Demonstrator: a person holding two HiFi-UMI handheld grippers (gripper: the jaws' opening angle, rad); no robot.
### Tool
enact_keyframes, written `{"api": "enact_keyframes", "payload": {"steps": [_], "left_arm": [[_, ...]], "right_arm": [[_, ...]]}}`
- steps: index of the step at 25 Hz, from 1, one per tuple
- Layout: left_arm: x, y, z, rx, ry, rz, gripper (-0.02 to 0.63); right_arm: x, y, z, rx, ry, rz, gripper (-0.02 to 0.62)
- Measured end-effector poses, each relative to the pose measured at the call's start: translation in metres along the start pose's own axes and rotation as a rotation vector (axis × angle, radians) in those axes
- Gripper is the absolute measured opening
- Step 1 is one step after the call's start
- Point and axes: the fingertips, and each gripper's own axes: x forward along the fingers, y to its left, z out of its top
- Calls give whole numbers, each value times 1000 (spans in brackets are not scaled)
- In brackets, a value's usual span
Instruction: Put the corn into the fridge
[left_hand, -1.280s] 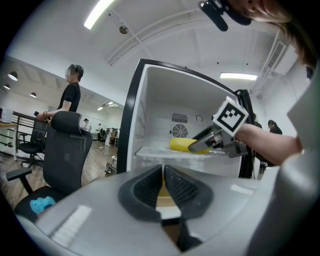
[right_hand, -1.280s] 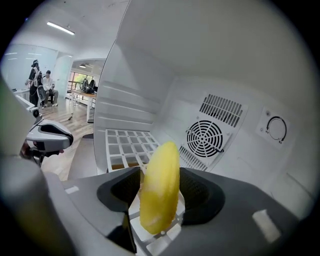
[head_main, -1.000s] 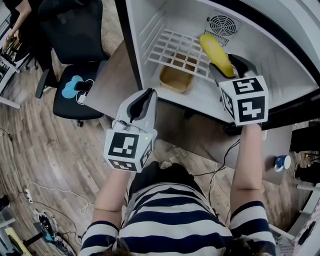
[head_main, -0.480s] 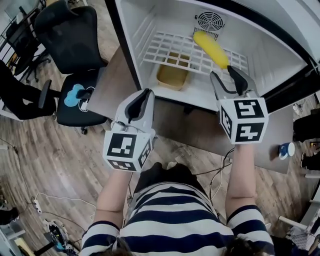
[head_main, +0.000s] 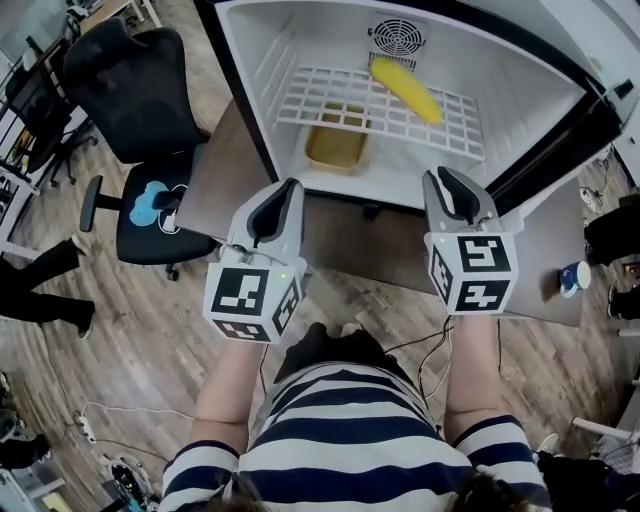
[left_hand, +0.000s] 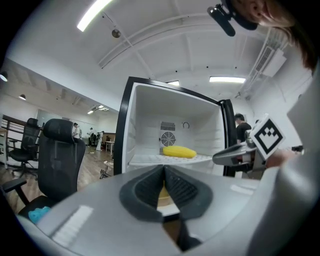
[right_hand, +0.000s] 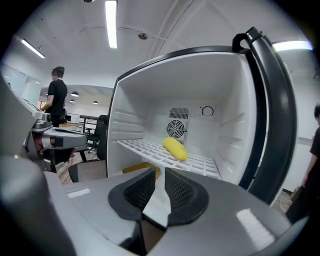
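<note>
Fridge shelf (head_main: 320, 100): corn (head_main: 405, 89) above yellow tray (head_main: 335, 150)

Bright, even light from ceiling strip lights (right_hand: 111, 22), both gripper views fisheye-warped with black corners.

Legible text, brands, numbers: none were found. Signs: black-and-white square markers (head_main: 247, 293) stood on left gripper (head_main: 285, 190) and right gripper (head_main: 447, 180), unreadable as characters.

An open-plan office: swivel chair (head_main: 125, 85), cables (head_main: 95, 428) across wood floor (head_main: 70, 350), ceiling strip light (right_hand: 111, 22).
</note>
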Motion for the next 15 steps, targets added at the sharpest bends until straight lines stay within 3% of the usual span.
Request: {"api": "enact_keyframes", "payload": {"steps": [5,15], "left_arm": [[-9,0,1,9,0,2,0],[-20,-1,-7,12,19,8,0]], "right_arm": [[-15,6,-11,57,-12,-23,-6],[-41,13,-28,89,-38,-44,-8]]}}
